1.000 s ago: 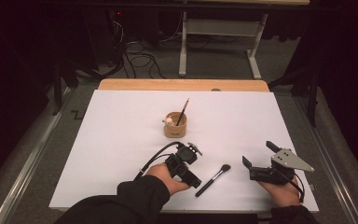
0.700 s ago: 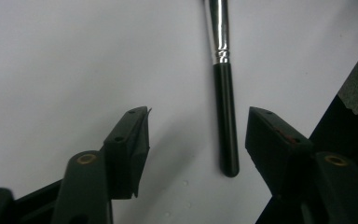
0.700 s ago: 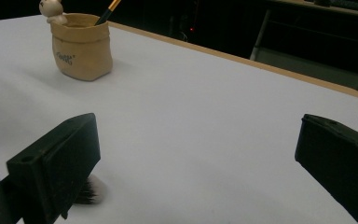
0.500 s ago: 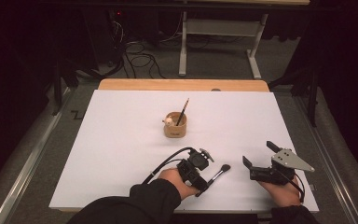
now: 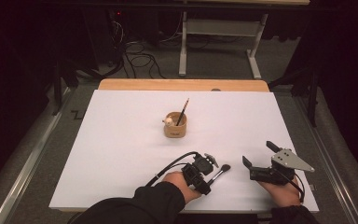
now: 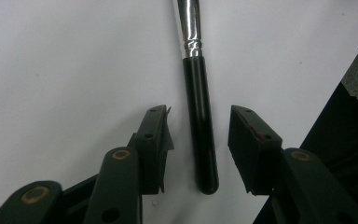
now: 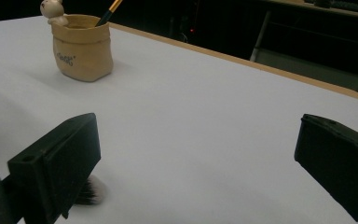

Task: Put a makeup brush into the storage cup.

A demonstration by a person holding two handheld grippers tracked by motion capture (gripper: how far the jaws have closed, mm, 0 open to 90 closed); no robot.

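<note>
The table holds one makeup brush [image 5: 220, 171], one tan pot [image 5: 175, 126] with one pencil [image 5: 182, 112] in it, and two grippers.

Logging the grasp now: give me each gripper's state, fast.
Left gripper: open, jaws just closing around the brush handle, pads not touching it yet.
Right gripper: open, holding nothing.

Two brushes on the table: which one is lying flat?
The black-handled makeup brush lies flat on the white table, between the left gripper's closing jaws. The other brush stands in the tan cup.
</note>
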